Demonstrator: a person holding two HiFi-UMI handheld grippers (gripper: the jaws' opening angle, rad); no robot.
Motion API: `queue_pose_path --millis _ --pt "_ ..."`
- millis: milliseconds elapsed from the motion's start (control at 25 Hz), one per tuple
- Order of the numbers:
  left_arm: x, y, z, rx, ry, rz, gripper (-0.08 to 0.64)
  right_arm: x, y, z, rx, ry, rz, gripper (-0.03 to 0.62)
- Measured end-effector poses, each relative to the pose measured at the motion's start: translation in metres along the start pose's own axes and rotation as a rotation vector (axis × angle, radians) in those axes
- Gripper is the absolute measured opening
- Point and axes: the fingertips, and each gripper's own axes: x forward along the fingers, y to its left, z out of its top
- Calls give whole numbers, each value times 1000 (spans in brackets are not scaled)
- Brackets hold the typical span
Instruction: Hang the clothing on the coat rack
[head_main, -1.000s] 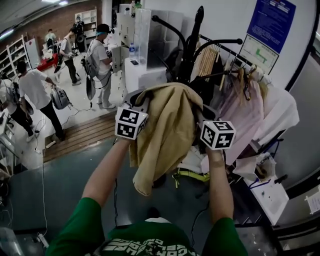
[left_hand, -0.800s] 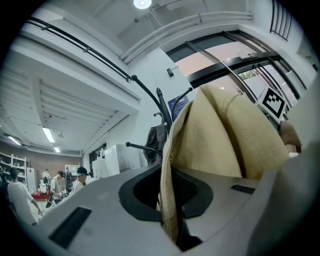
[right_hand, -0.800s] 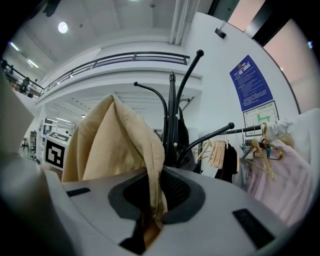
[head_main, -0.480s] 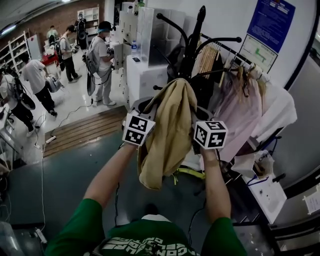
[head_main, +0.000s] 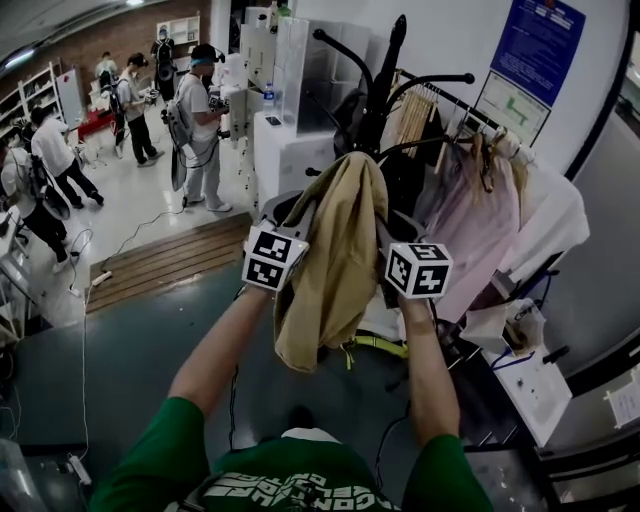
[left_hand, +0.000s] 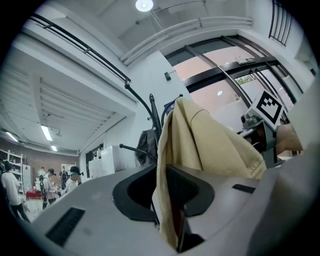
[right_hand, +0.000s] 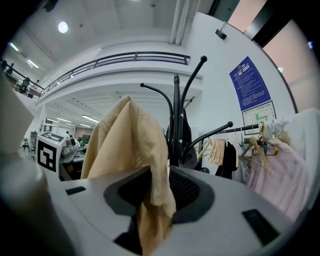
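**Grippers closer, shirt drawn narrow at the rack**

Since a second ago the two grippers have come closer together. The one tan shirt (head_main: 335, 250) now hangs narrower, its top against the single black coat rack (head_main: 385, 90). The left gripper (left_hand: 167, 200) has narrow jaws, opening but still pinching cloth. The right gripper (right_hand: 157, 195) has wide jaws, opening, with cloth loose between them. Below lies a dark grey floor (head_main: 130, 360). Several people (head_main: 200, 120) stand in the room beyond.

Black rack (head_main: 385, 90) stands on dark floor (head_main: 130, 350), with a dark garment (head_main: 348, 118) hung on it. Tan shirt (head_main: 335, 260) has its top at a lower hook; can't tell if it bears on it. Rail (head_main: 450, 100) right of the rack carries hangers (head_main: 415, 115) and pink clothes (head_main: 480, 230). Wood strip (head_main: 160, 265) and cable (head_main: 85, 380) lie on the floor.
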Motion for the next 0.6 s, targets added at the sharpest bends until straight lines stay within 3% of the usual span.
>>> queue_pose_path --millis 80,200,600 --pt "-4 1 4 6 -14 2 86 -7 -1 1 11 -12 -1 133" --pt "-14 -1 9 13 -23 -1 112 -18 0 2 12 -26 -9 145" --pt "-66 -18 -6 -50 3 6 112 -66 17 -9 30 -64 -32 146"
